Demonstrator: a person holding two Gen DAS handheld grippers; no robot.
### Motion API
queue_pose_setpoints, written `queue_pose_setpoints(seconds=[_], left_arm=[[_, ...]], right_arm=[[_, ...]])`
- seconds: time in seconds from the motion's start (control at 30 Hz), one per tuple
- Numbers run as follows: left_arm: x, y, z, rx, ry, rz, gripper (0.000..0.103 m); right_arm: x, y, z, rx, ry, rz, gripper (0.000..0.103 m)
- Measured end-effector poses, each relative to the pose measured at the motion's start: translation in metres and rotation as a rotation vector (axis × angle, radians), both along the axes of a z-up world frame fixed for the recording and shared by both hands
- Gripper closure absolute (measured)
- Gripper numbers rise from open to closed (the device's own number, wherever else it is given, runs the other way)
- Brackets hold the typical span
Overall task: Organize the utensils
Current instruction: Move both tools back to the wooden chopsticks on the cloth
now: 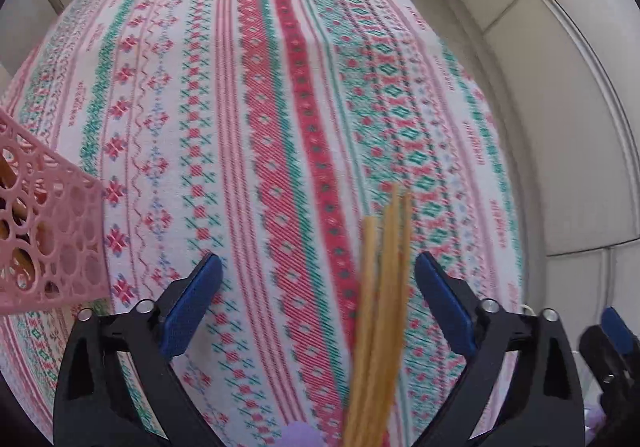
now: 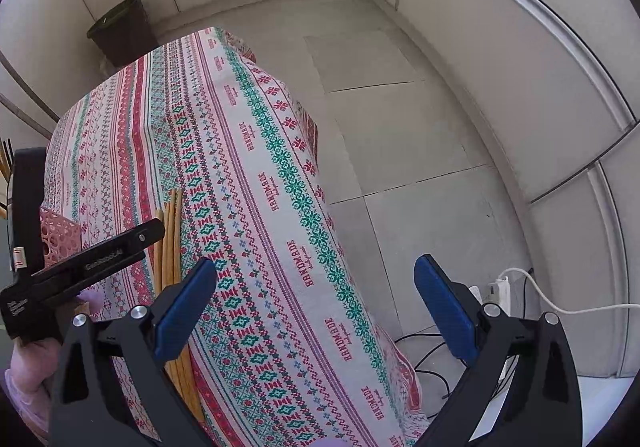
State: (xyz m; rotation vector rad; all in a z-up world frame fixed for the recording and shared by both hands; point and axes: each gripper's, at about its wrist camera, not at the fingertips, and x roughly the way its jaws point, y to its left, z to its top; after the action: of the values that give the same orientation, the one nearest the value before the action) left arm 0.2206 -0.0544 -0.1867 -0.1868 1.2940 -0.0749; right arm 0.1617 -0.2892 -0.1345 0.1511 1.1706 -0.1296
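Chopsticks (image 1: 384,287) seemingly between left fingers (image 1: 192,307)

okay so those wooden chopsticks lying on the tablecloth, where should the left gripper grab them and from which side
Grip the chopsticks across the middle of the bundle, coming straight down from above. They lie flat and side by side on the tablecloth, running lengthwise between the open fingers of the left gripper, so closing crosswise should likely gather them all together.

Both wrist cameras look down along their fingers, close above the tablecloth (image 1: 280,107); the right faces its edge and floor (image 2: 400,127). Both see the chopsticks (image 1: 384,287).
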Motion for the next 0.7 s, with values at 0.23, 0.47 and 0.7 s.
queue_pose_setpoints(seconds=[0.23, 0.47, 0.7], left_arm=[[0.006, 0.001, 0.006, 0.034, -0.030, -0.007, 0.042], [0.010, -0.035, 0.002, 0.087, -0.042, -0.071, 0.047], [0.008, -0.072, -0.005, 0.253, -0.105, -0.182, 0.069]], right_arm=[[0.001, 0.000, -0.004, 0.023, 0.013, -0.002, 0.007], [0.002, -0.001, -0.005, 0.023, 0.015, -0.008, 0.007], [0.006, -0.009, -0.010, 0.064, 0.032, -0.047, 0.007]])
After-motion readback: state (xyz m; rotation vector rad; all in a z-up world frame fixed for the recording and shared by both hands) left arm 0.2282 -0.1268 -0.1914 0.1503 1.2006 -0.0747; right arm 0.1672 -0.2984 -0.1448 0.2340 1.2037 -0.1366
